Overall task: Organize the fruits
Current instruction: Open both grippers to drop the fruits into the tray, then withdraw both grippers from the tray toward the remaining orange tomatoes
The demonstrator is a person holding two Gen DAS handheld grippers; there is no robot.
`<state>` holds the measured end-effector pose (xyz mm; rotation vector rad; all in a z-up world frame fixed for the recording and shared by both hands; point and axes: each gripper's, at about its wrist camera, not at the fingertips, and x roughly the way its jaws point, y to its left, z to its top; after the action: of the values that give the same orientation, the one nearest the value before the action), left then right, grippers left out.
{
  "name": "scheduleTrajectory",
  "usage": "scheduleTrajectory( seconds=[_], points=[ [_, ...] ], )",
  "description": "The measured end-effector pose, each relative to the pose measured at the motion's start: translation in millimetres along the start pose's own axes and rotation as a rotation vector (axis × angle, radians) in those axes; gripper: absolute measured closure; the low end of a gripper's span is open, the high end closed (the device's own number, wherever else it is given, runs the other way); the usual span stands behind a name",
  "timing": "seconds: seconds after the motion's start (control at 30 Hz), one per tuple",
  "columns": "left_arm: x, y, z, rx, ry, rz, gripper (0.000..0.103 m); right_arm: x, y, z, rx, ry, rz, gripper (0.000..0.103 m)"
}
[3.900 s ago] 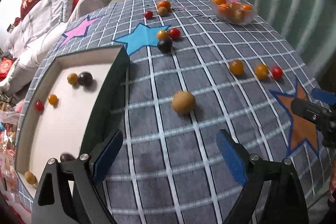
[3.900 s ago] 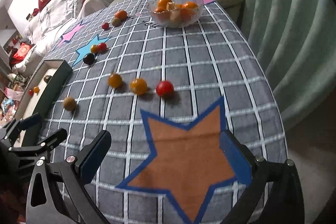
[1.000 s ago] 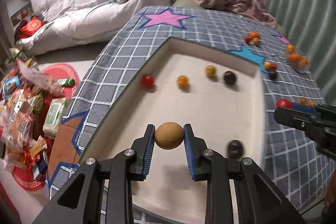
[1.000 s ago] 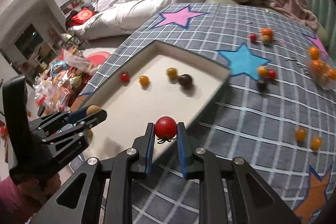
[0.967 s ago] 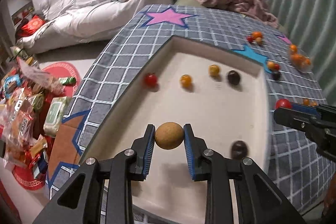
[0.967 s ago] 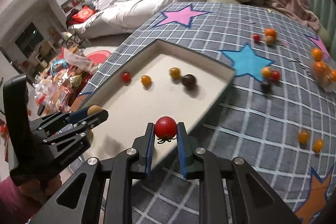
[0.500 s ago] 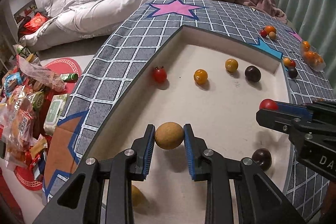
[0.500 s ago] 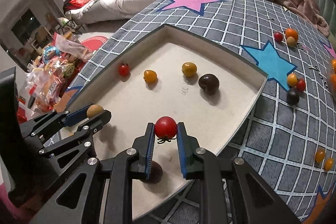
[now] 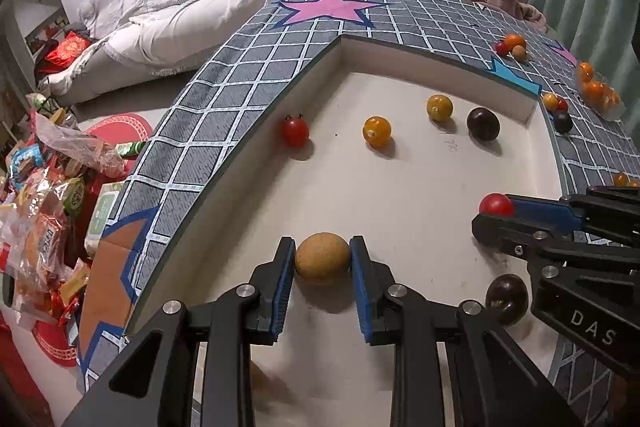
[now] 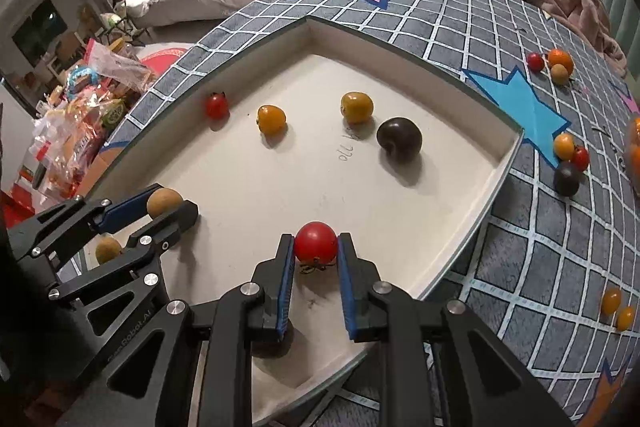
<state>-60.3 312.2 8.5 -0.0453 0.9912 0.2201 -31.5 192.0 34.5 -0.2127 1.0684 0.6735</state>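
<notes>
My left gripper (image 9: 322, 277) is matte black, its two fingers faced with ribbed blue pads (image 9: 279, 291) and pinned with silver screws. My right gripper (image 10: 316, 277) matches it: black angular linkages, blue pads (image 10: 346, 289), round silver screw heads. Seen beside the left gripper, its black housing carries white letters "DAS".

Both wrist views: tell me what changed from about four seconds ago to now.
Both tools were open and empty over the cloth. Now the left tool is shut on the tan round fruit that lay loose on the cloth, and the right tool on a red tomato; both have moved over the white tray and lowered. The four fruits along the tray's far side stayed put.
</notes>
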Motion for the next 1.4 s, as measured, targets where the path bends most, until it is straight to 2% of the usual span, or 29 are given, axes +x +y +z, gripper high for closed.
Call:
scheduleTrajectory(
  seconds=[0.07,0.13,0.2,0.23,0.27,0.3,0.33,0.4,0.47,0.53,0.67,0.7,0.73,0.83,0.9,1.03,1.2,1.4],
  points=[
    [0,-1,-1,0.013,-0.007,0.006,0.073,1,2,0,-0.010,-0.001,0.012,0.073],
    [0,-2,-1,0.020,-0.013,0.009,0.073,1,5,0,-0.017,0.000,0.027,0.057],
    [0,-2,-1,0.023,-0.019,0.015,0.071,2,9,1,-0.029,-0.003,-0.003,0.053],
    [0,0,-2,0.019,-0.022,0.020,0.066,2,9,1,-0.029,-0.003,-0.012,0.051],
    [0,2,-2,0.009,-0.022,0.028,0.052,0,8,2,-0.022,-0.009,-0.015,0.050],
    [0,6,-1,-0.006,-0.021,0.037,0.045,-2,6,2,-0.012,-0.018,-0.018,0.045],
    [0,11,-1,-0.028,-0.020,0.040,0.035,-6,1,3,0.005,-0.030,-0.034,0.031],
    [-1,21,0,-0.068,-0.018,-0.001,0.026,-17,-5,4,0.029,-0.071,0.014,0.017],
    [-3,24,0,-0.083,-0.022,-0.006,0.009,-25,-8,6,0.050,-0.089,0.018,0.015],
    [-9,23,0,-0.093,-0.043,0.008,0.009,-35,-10,8,0.063,-0.117,0.028,0.015],
    [-18,19,0,-0.099,-0.049,-0.027,0.009,-55,-16,5,0.073,-0.162,0.021,0.013],
    [-21,17,0,-0.095,-0.048,-0.037,0.009,-59,-18,3,0.078,-0.168,0.020,0.003],
    [-25,14,0,-0.090,-0.047,-0.058,0.009,-65,-23,-1,0.087,-0.182,0.023,0.000],
    [-32,6,-2,-0.094,-0.028,-0.126,0.009,-79,-38,-15,0.118,-0.195,0.031,0.000],
    [-38,-4,-3,-0.082,-0.004,-0.163,0.009,-86,-51,-29,0.140,-0.191,0.026,0.000],
    [-53,-33,-7,-0.013,-0.008,-0.158,0.009,-93,-86,-62,0.206,-0.148,-0.009,0.000],
    [-69,-76,-9,0.070,0.003,-0.210,0.009,-104,-137,-106,0.313,-0.128,-0.078,0.000],
    [-71,-137,-19,0.191,0.019,-0.190,0.009,-119,-198,-156,0.468,-0.113,-0.151,0.000]
  ],
)
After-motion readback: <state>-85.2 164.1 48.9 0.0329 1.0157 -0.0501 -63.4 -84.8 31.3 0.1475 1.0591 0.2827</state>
